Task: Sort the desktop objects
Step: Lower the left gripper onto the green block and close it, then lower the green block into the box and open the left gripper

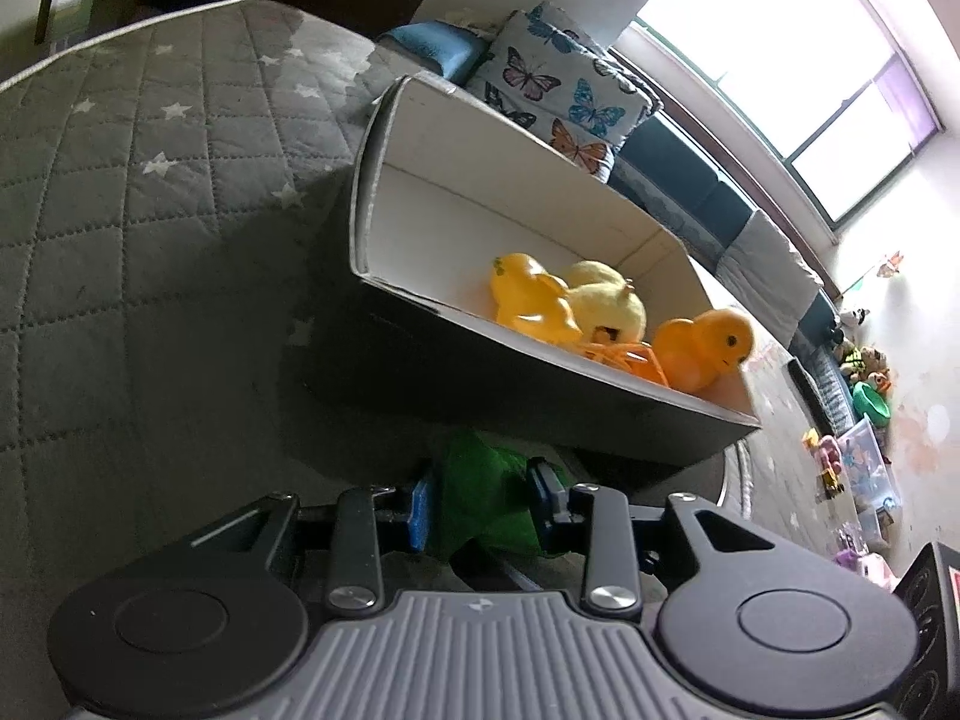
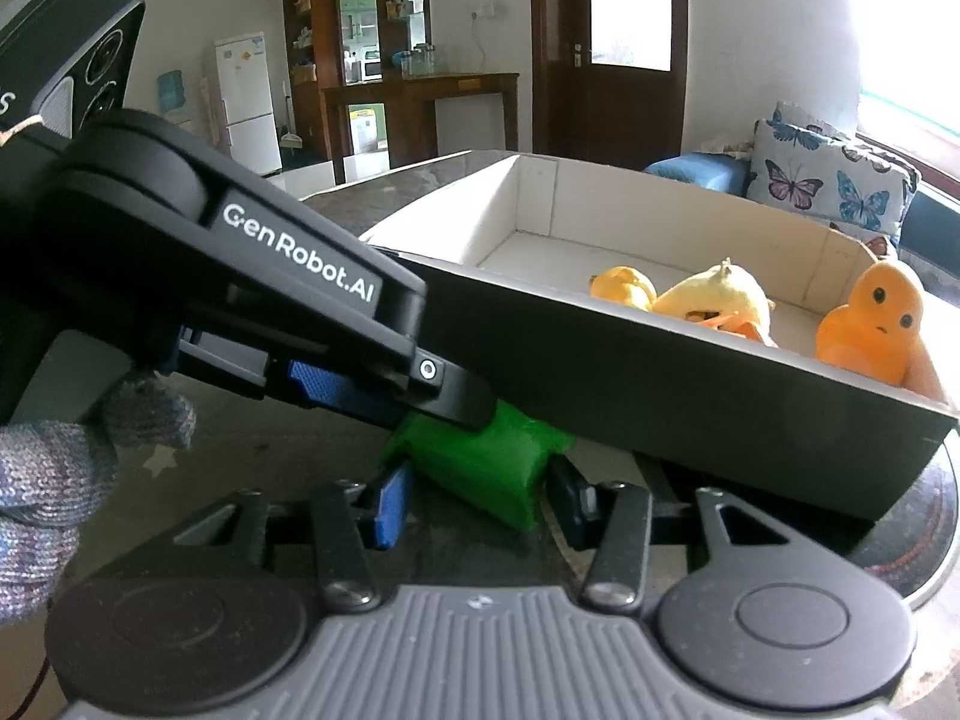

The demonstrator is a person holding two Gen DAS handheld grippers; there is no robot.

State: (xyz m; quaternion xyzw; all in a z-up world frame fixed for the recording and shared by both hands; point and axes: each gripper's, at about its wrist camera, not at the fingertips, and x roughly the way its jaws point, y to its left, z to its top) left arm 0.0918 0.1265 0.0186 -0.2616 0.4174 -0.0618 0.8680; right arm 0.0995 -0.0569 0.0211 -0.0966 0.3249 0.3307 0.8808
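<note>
A green plastic toy (image 1: 489,495) (image 2: 486,468) lies on the table just in front of a dark box with a white inside (image 1: 420,228) (image 2: 600,378). Both grippers close on it. My left gripper (image 1: 487,504) has its blue pads on either side of the toy. My right gripper (image 2: 480,498) also grips the toy between its pads. In the right wrist view the left gripper (image 2: 384,402) comes in from the left and touches the same toy. The box holds yellow and orange duck toys (image 1: 564,306) (image 2: 870,324).
The table has a grey quilted cover with stars (image 1: 150,210). A butterfly cushion (image 1: 558,90) (image 2: 834,180) and a sofa lie behind the box. Toys and a plastic bin (image 1: 858,456) sit at the far right. A gloved hand (image 2: 54,480) holds the left gripper.
</note>
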